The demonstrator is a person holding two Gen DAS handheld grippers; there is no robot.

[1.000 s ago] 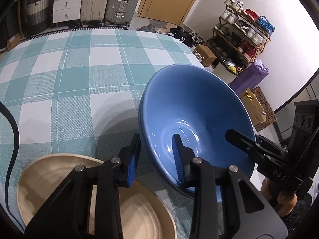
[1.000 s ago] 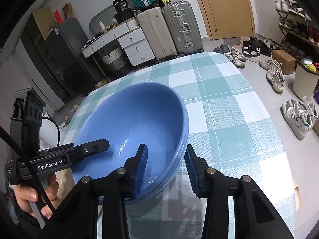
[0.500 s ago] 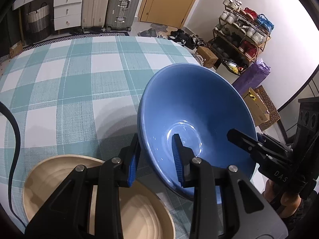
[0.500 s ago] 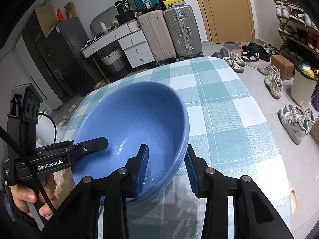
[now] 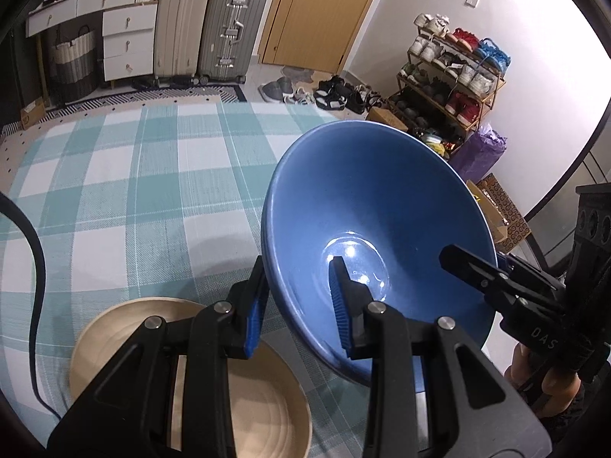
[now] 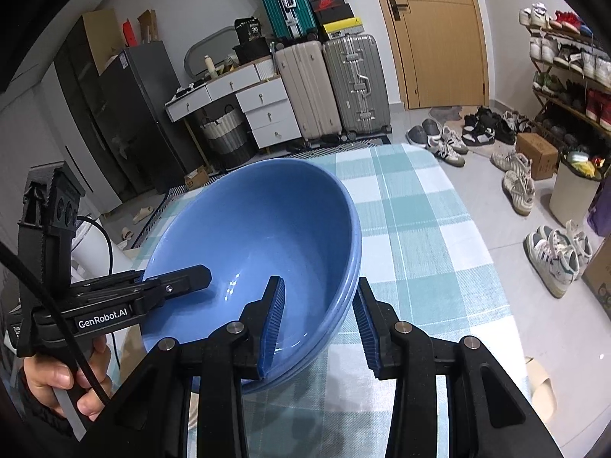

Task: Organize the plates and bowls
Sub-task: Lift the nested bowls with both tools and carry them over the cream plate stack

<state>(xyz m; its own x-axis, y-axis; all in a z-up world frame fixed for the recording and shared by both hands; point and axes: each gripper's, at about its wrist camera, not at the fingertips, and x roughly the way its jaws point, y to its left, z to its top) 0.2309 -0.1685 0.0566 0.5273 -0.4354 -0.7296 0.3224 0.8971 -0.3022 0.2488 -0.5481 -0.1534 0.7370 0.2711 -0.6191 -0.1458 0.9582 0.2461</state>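
Observation:
A stack of nested blue bowls (image 5: 374, 198) hangs tilted above the teal checked tablecloth (image 5: 133, 191), held from two sides. My left gripper (image 5: 298, 271) is shut on the near rim, one blue pad inside and one outside. My right gripper (image 6: 319, 286) is shut on the opposite rim of the bowls (image 6: 259, 229) in the same way. In the left wrist view one finger of the right gripper (image 5: 469, 267) reaches into the bowl. A round wooden plate (image 5: 107, 328) lies on the cloth below my left gripper.
A hand (image 6: 49, 378) holds the left gripper's handle, and a black cable (image 5: 34, 252) trails over the cloth. The table's rounded far edge (image 6: 439, 160) drops to a floor with shoes (image 6: 515, 183). Suitcases (image 6: 355, 84), drawers and a shoe rack (image 5: 450, 76) stand beyond.
Both grippers have risen together with the blue bowls. The tablecloth and wooden plate look farther below, and more of the room shows above the bowls.

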